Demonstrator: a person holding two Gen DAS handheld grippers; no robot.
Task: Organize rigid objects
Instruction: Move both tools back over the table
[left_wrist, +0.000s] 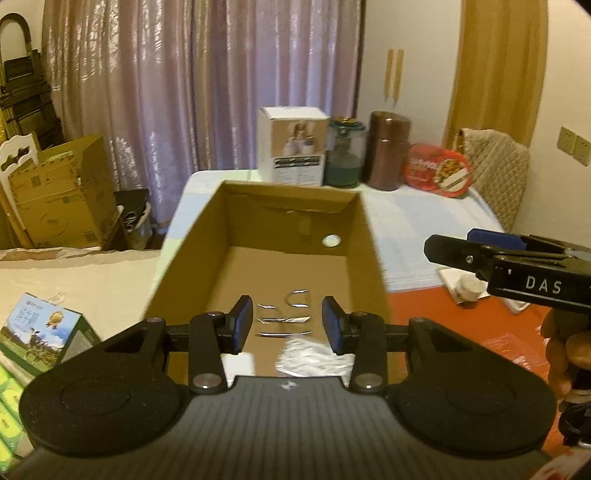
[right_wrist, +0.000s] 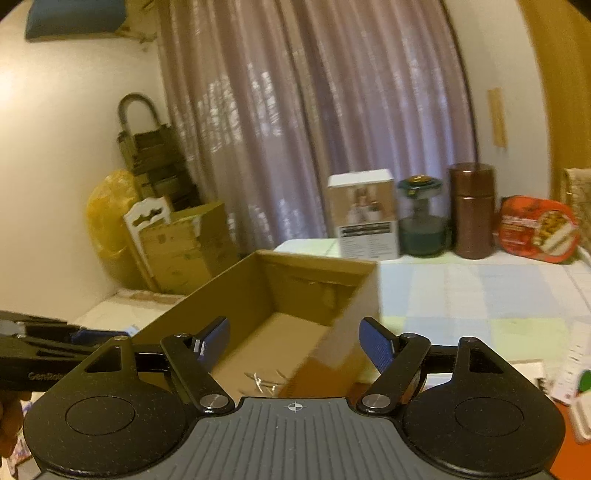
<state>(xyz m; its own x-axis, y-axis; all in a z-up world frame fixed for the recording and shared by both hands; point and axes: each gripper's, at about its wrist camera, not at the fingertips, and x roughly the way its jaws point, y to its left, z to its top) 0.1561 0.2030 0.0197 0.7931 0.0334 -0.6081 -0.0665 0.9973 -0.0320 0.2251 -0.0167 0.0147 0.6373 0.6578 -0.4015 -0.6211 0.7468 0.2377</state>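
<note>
Lying on the floor of the open cardboard box (left_wrist: 258, 221), several shiny metal pieces (left_wrist: 284, 319) were too blurred to identify. The box stood on a checked tablecloth (right_wrist: 480, 295) before curtains (left_wrist: 203, 92), its long axis running toward them. Left gripper (left_wrist: 288, 326) and right gripper (right_wrist: 294, 349) were spread, holding nothing.
</note>
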